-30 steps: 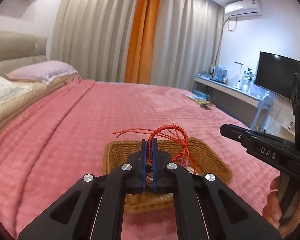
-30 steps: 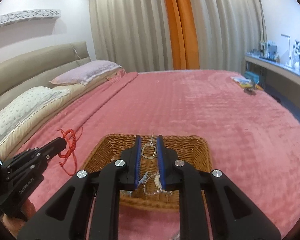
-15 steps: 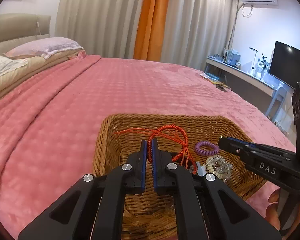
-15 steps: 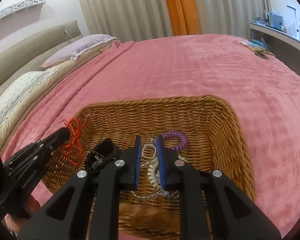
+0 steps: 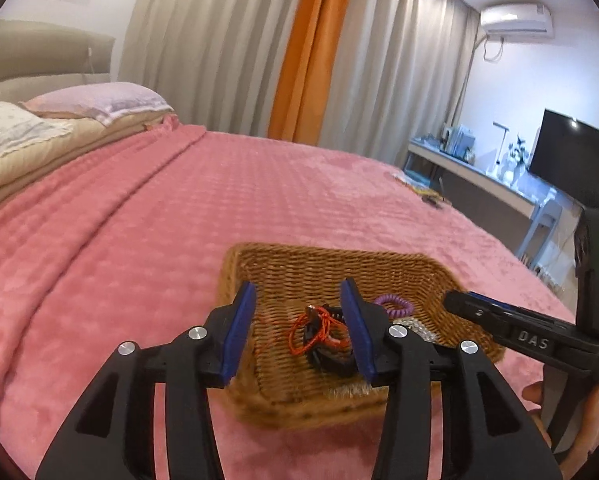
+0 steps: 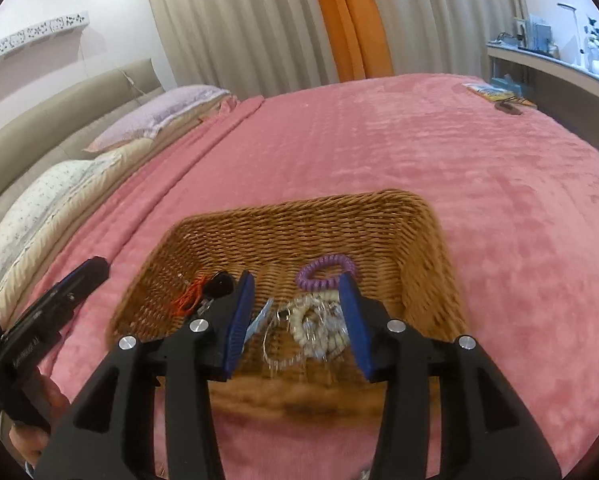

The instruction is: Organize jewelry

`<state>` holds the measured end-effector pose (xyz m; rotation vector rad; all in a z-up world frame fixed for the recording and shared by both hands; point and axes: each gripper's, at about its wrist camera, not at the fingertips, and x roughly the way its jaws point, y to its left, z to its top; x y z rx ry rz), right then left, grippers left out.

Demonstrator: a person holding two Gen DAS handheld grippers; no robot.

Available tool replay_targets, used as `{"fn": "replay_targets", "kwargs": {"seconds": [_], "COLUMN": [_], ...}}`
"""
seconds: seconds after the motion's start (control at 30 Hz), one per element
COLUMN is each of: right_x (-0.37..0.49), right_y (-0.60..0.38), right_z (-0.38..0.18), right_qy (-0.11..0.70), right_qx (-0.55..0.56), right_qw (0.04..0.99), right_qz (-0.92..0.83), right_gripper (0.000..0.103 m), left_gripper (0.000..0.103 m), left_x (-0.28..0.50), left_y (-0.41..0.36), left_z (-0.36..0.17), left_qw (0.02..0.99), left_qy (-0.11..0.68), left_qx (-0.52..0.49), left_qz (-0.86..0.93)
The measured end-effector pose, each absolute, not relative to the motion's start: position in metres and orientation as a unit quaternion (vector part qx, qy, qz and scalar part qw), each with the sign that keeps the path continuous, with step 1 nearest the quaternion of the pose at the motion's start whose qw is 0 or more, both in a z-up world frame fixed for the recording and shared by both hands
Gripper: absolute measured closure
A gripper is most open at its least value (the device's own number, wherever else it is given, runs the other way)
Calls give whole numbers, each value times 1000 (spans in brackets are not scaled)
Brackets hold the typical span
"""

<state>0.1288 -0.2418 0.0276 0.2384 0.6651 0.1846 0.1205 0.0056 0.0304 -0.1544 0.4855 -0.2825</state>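
Jewelry lies in the basket on the bed: red cord, purple coil, bead bracelet. Left gripper and right gripper both hover spread, empty.

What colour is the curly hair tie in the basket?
Purple. The hair tie shows best in the right wrist view, lying inside the basket.

Pink bedspread, pillows by the headboard, orange curtain, television.

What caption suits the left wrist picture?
Open left gripper above a wicker basket on a pink bed, red cord bracelet lying inside.
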Motion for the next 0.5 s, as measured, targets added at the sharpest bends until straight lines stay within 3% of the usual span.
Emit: {"fn": "replay_targets", "kwargs": {"seconds": [0.27, 0.5], "right_x": [46, 5], "right_y": [-245, -249], "right_z": [48, 16], "right_qy": [303, 307], "right_qx": [94, 68], "right_qw": [945, 947], "right_qz": [81, 58], "right_gripper": [62, 62], "left_gripper": [60, 60], "left_x": [43, 0], "left_y": [28, 40], "left_z": [55, 32], "left_qw": [962, 950], "left_qy": [213, 239], "left_qx": [-78, -111], "left_qz": [-149, -166]}}
